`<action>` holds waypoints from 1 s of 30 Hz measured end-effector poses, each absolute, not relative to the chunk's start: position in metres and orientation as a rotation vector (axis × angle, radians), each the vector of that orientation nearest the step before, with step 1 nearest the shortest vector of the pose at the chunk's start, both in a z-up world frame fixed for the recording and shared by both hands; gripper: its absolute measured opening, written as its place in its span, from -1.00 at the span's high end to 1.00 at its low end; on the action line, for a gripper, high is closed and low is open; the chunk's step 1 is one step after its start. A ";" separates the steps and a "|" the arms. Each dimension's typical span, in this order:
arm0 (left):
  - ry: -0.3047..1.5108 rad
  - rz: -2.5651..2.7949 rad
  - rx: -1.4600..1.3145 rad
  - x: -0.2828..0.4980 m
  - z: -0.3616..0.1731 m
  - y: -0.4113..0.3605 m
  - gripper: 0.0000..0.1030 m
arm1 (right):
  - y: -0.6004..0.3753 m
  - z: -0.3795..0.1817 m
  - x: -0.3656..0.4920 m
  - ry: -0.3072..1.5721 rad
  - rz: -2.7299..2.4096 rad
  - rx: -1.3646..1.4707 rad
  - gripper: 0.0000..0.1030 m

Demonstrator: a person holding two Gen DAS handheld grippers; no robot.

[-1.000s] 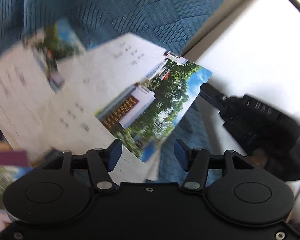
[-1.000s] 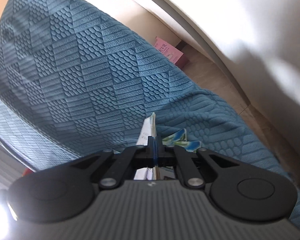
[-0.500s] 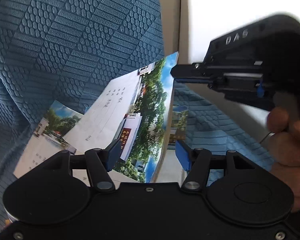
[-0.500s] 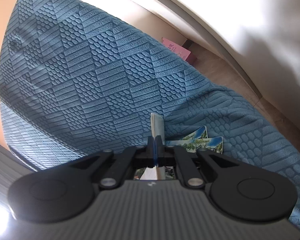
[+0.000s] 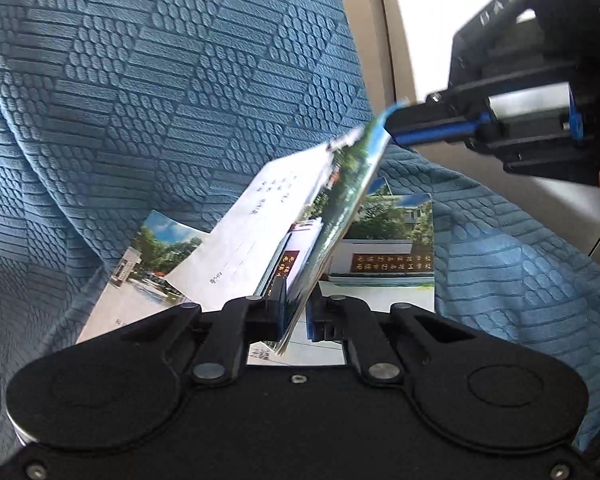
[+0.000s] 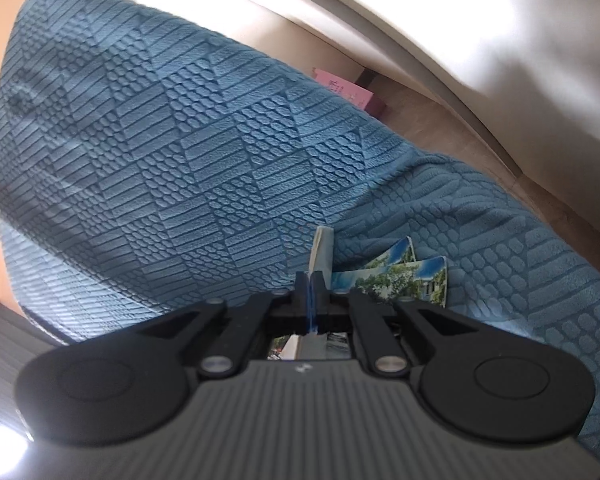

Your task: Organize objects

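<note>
At centre frame above the blue blanket (image 5: 180, 100), the right gripper (image 5: 396, 130) pinches the card stack (image 5: 336, 208) (top corner) while the left gripper (image 5: 296, 312), nearly closed, straddles its lower edge; advise clamping squarely before the right lets go.

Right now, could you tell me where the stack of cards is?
In the left wrist view the stack of cards stands tilted above the blue blanket, its top corner pinched by the right gripper, its lower edge between the left gripper.
</note>
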State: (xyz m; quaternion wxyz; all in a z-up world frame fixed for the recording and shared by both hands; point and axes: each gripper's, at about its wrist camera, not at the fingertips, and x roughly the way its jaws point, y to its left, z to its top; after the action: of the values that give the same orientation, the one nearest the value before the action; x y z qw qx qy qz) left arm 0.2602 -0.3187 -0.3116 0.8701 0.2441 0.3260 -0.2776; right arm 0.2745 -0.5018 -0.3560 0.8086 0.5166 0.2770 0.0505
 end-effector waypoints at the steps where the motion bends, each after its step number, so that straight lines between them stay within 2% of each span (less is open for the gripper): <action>1: 0.687 -0.581 0.504 0.261 -0.311 -0.317 0.85 | -0.503 -0.359 0.275 0.598 0.108 1.131 0.86; 2: 0.688 -0.584 0.500 0.260 -0.309 -0.315 0.85 | -0.504 -0.361 0.275 0.600 0.106 1.149 0.81; 3: 0.686 -0.589 0.501 0.259 -0.308 -0.314 0.86 | -0.505 -0.363 0.276 0.606 0.099 1.160 0.62; 4: 0.680 -0.594 0.505 0.258 -0.307 -0.312 0.86 | -0.506 -0.364 0.277 0.615 0.089 1.173 0.26; 6: 0.667 -0.610 0.513 0.254 -0.305 -0.309 0.87 | -0.509 -0.367 0.276 0.598 0.095 1.228 -0.17; 12: 0.638 -0.656 0.532 0.247 -0.298 -0.295 0.87 | -0.513 -0.382 0.282 0.613 0.129 1.346 -0.19; 20: 0.574 -0.695 0.590 0.235 -0.290 -0.275 0.87 | -0.503 -0.382 0.295 0.653 0.170 1.347 -0.19; 23: 0.598 -0.698 0.556 0.237 -0.289 -0.269 0.85 | -0.494 -0.381 0.299 0.675 0.182 1.320 -0.16; 24: 0.607 -0.695 0.544 0.238 -0.288 -0.268 0.84 | -0.491 -0.382 0.300 0.700 0.173 1.308 -0.08; 25: 0.627 -0.693 0.518 0.241 -0.287 -0.266 0.83 | -0.487 -0.384 0.301 0.731 0.155 1.293 0.20; 26: 0.660 -0.688 0.482 0.246 -0.286 -0.264 0.80 | -0.484 -0.386 0.301 0.759 0.138 1.281 0.41; 27: 0.697 -0.683 0.445 0.251 -0.286 -0.262 0.79 | -0.482 -0.387 0.302 0.781 0.126 1.271 0.75; 30: 0.759 -0.686 0.367 0.261 -0.284 -0.255 0.74 | -0.476 -0.383 0.300 0.773 0.110 1.239 0.90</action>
State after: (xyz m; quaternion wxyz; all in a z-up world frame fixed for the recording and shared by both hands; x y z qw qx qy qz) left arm 0.2608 -0.2554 -0.2843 0.8559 0.1746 0.3610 -0.3265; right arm 0.3004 -0.4761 -0.3830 0.7436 0.5656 0.3530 0.0504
